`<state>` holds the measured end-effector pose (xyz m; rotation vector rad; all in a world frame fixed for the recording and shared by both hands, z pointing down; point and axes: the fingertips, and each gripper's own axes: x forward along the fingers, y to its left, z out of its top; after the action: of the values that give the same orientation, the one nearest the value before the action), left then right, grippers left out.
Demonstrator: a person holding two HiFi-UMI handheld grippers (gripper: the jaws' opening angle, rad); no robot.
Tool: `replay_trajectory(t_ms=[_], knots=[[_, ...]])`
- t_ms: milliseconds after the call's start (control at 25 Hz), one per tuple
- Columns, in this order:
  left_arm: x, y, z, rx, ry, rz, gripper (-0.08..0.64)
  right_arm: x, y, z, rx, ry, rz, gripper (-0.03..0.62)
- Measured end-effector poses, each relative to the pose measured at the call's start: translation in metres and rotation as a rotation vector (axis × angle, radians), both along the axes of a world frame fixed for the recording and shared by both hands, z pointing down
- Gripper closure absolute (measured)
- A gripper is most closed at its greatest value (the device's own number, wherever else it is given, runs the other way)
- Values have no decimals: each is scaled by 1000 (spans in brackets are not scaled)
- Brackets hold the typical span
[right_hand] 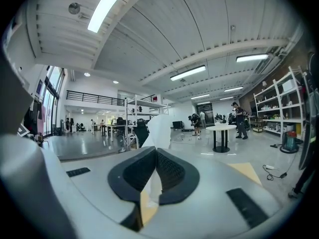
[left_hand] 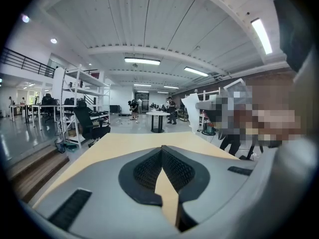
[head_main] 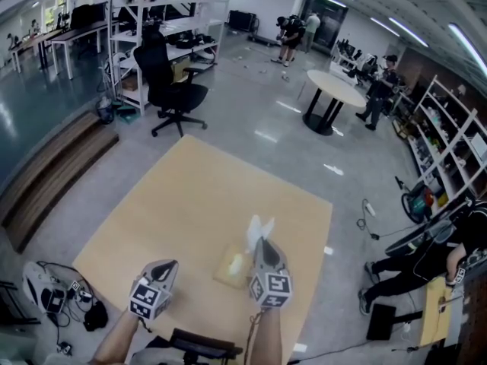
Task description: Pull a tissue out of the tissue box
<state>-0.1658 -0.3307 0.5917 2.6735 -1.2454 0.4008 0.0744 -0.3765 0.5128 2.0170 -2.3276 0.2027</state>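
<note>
A tan tissue box (head_main: 230, 269) lies on the wooden table (head_main: 198, 196) near its front edge. My right gripper (head_main: 261, 240) is above the box, shut on a white tissue (head_main: 259, 225) that sticks up past its tips. In the right gripper view the tissue (right_hand: 159, 128) rises above the closed jaws and a strip of it runs down between them. My left gripper (head_main: 170, 265) hovers over the table to the left of the box, apart from it. Its jaws (left_hand: 162, 148) meet at the tips with nothing between them. The tissue (left_hand: 192, 111) shows at the right of that view.
A black office chair (head_main: 171, 90) and shelving stand beyond the table's far corner, and a round white table (head_main: 335, 90) further back. A person in black (head_main: 426, 257) sits at the right. Cables and gear (head_main: 61, 295) lie on the floor at the left.
</note>
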Motion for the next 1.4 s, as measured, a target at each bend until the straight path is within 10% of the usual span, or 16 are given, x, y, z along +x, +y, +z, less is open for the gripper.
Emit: replay_trajectory(t_ms=[1400], knots=[[4, 5, -22, 51, 34, 22, 554, -20, 132, 37, -36, -46, 15, 583]])
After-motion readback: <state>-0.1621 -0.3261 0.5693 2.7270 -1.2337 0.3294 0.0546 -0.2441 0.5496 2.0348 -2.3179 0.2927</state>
